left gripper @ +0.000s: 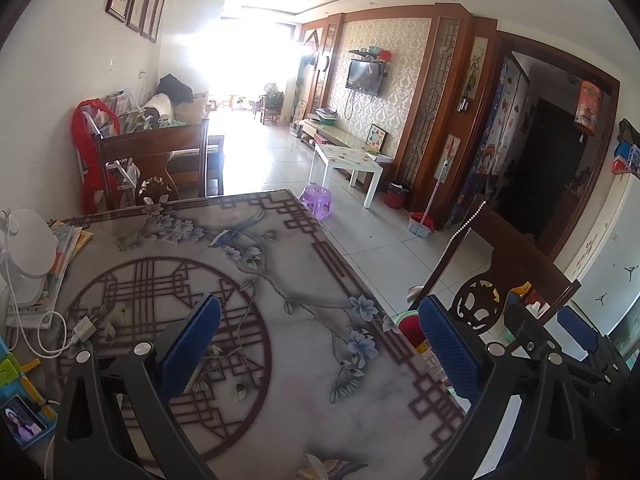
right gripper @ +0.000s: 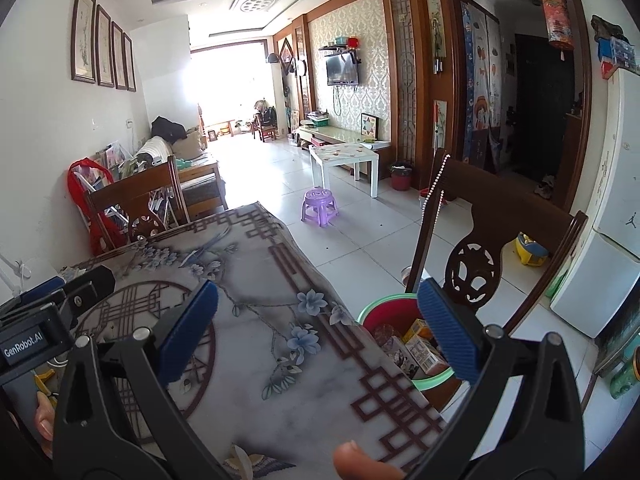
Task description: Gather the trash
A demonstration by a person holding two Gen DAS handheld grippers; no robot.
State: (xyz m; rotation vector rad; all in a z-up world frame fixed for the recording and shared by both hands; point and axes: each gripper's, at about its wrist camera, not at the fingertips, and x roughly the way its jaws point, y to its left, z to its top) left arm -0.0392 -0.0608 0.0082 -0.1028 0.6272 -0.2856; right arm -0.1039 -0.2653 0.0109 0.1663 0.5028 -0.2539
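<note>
Both tongs, left gripper and right gripper, are hanging wide open, holding nothing. Under the right one's right finger, the green-rimmed red plastic bin is sitting full of cartons, so collecting seems finished. Next, I judge, is withdrawing.

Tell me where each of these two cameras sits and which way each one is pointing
Left wrist view: rides the left gripper, jaws open, looking over the patterned table down the living room; the right gripper shows at its right.
Right wrist view: rides the right gripper, jaws open, facing the same way above the table's right edge and the trash bin; the left gripper and a fingertip show.
Shared: table, purple stool, carved chair, TV.
</note>
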